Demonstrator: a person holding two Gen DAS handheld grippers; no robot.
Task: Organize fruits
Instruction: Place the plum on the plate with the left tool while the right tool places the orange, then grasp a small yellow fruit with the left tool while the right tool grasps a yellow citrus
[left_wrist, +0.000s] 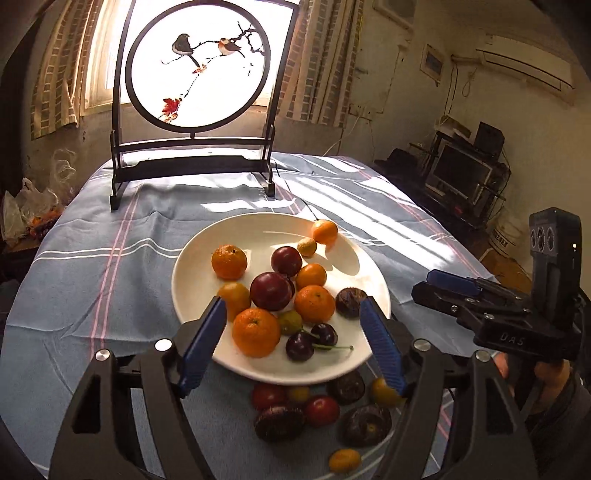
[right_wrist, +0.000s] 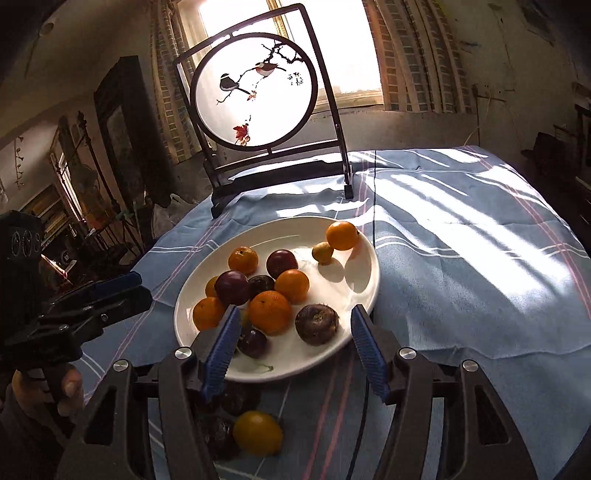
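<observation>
**Both grippers empty above a crowded plate, loose fruit still on the cloth**

The left gripper (left_wrist: 293, 328) hangs with its blue pads spread wide and nothing between them, framing the near half of the white plate (left_wrist: 192, 266). The right gripper (right_wrist: 291, 339) is likewise parted and empty, its pads either side of a dark wrinkled fruit (right_wrist: 317, 324) lying on the plate without touching it.

The plate already carries a tight cluster of mandarins (left_wrist: 229, 261), plums (left_wrist: 270, 291), two cherries (left_wrist: 312, 339) and a small yellow-green fruit (left_wrist: 307, 246). On the blue striped tablecloth (left_wrist: 92, 258) just in front of the plate, several pieces remain: red ones (left_wrist: 321, 410), dark wrinkled ones (left_wrist: 279, 422) and a small orange one (left_wrist: 344, 459).

The risks, as I judge them: the remaining fruit sits under the fingers, partly hidden, so a reach could be misjudged and nudge a round piece toward the table edge. Dropping more onto the packed pile may send fruit rolling over the shallow rim. The two grippers work near each other and could collide.
</observation>
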